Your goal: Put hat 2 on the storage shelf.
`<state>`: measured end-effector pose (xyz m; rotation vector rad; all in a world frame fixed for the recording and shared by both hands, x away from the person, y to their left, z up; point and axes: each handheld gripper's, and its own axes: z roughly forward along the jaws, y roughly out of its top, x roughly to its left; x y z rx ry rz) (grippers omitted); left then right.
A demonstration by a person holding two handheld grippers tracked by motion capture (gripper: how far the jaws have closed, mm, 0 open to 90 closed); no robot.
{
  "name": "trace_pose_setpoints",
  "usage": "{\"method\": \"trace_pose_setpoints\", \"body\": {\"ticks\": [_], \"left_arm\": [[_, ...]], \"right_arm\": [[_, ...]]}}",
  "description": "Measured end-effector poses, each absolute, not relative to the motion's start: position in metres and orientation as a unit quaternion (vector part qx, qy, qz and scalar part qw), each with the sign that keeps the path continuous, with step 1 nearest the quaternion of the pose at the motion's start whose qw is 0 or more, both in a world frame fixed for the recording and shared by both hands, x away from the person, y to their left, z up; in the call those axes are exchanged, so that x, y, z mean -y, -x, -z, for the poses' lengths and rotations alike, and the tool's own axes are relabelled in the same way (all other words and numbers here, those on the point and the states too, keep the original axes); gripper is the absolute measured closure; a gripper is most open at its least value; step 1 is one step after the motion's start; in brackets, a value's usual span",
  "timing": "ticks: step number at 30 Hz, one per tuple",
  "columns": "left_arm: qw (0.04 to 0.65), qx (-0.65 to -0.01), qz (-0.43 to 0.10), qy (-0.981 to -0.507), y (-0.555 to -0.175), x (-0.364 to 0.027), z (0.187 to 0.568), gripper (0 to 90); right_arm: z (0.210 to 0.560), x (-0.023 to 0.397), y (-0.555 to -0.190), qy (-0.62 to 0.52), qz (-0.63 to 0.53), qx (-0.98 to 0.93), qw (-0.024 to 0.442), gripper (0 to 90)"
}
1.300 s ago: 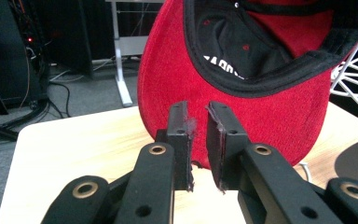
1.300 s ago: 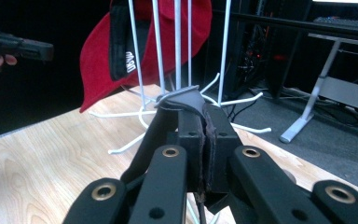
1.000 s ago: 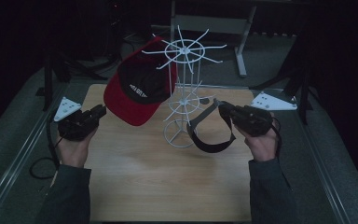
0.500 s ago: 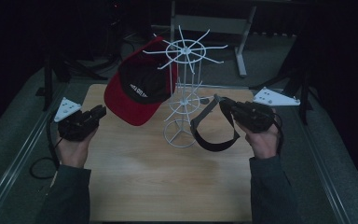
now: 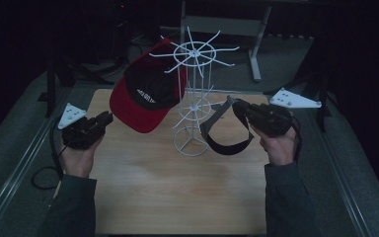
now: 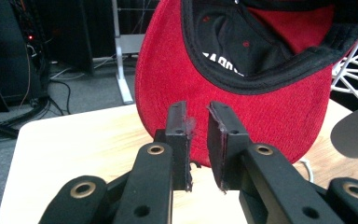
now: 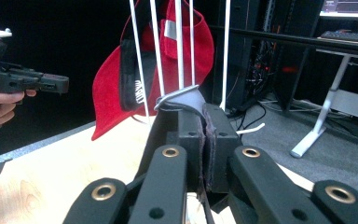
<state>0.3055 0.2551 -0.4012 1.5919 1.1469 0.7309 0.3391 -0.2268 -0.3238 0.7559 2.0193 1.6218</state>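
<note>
Right now your right gripper (image 5: 233, 104) has its jaws pressed together on a black strap loop (image 5: 225, 133); in the right gripper view (image 7: 204, 122) the two pads meet with the strap's grey end pinched between them, right against the thin white wires of the rack. From the high view, the rest of the loop hangs down from the jaws, sagging to the right of the rack's stem, above the tabletop (image 5: 177, 192).

Your left gripper (image 5: 103, 118) has its jaws a narrow gap apart with nothing between them. In the left gripper view (image 6: 198, 122) that gap points straight at the underside of the red cap's brim, which sits just beyond the tips; whether the pads touch it you cannot tell from there, though the high view shows the jaws just short of the brim's left edge.

Outward from the jaws: the red cap (image 5: 145, 96) hangs tilted on the upper left of the white wire rack (image 5: 193, 98), its black lining with white lettering facing you and its brim drooping toward the tabletop. The rack stands upright near the middle of the wooden tabletop on a round wire base, between your two grippers.
</note>
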Motion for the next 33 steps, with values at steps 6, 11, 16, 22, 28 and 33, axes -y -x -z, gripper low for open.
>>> {"method": "trace_pose_setpoints", "body": {"ticks": [6,11,16,22,28,33], "left_arm": [[0.5,-0.474,-0.302,-0.659,-0.306,-0.255,0.401,79.2],[0.501,-0.473,-0.302,-0.659,-0.306,-0.254,0.4,79.2],[0.501,-0.473,-0.301,-0.659,-0.307,-0.254,0.4,79.2],[0.501,-0.472,-0.301,-0.66,-0.307,-0.253,0.4,79.2],[0.501,-0.472,-0.301,-0.66,-0.307,-0.253,0.399,79.2],[0.501,-0.472,-0.301,-0.66,-0.308,-0.252,0.399,79.2]], "right_arm": [[0.32,0.227,-0.34,-0.272,-0.589,-0.729,0.221,86.9],[0.313,0.229,-0.339,-0.271,-0.598,-0.723,0.216,86.9],[0.307,0.23,-0.339,-0.266,-0.605,-0.72,0.212,86.9],[0.299,0.229,-0.339,-0.262,-0.609,-0.717,0.214,86.9],[0.294,0.229,-0.34,-0.26,-0.611,-0.716,0.216,86.9],[0.29,0.229,-0.339,-0.257,-0.615,-0.713,0.216,86.9]]}}
